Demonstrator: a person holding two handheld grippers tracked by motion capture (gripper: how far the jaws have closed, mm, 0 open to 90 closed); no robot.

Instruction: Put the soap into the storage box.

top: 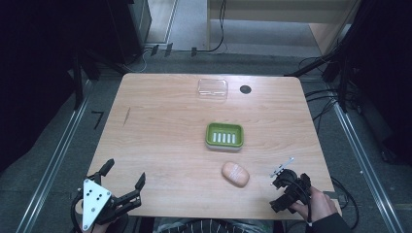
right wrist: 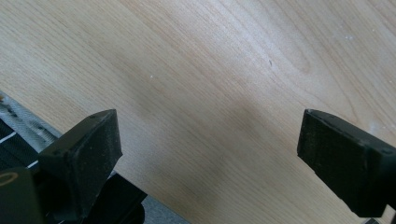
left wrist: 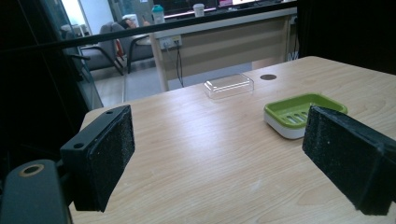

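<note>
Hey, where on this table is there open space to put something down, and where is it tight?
The whole left half of the table is bare, from the far edge to the left hand-held gripper. The far right corner past the dark round hole is also free. It is crowded down the middle: clear lid, green soap dish, then soap bar close together.

Peach soap bar [top: 235,174] beside green dish [top: 224,136]

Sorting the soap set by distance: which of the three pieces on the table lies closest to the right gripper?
The peach soap bar, just left of the right gripper. The green soap dish and clear lid sit farther up the table.
</note>
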